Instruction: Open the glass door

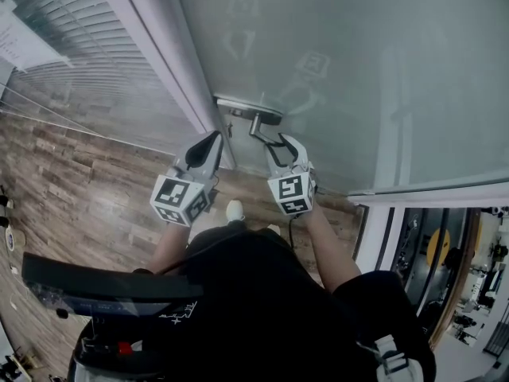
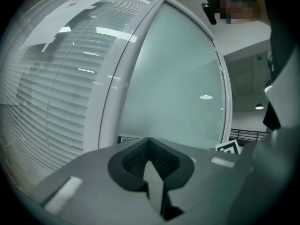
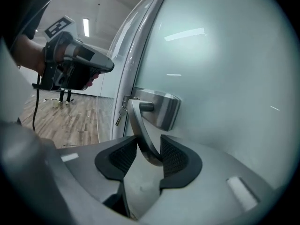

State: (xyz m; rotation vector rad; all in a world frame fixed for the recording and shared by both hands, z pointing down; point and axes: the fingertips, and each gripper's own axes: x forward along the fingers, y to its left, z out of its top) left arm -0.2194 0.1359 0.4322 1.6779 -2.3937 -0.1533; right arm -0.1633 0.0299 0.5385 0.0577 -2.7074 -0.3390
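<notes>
Wood-plank floor, brown/grey boards. One white shoe on it, person's foot, just short of the glass door base. Small dark bits at floor's left edge, can't ID.

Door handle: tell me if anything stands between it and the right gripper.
Nothing visible does. The door handle has its lever between the jaws of the right gripper, which are closed on it. The left gripper, shut and empty, hangs off to the left, clear of the handle.
</notes>
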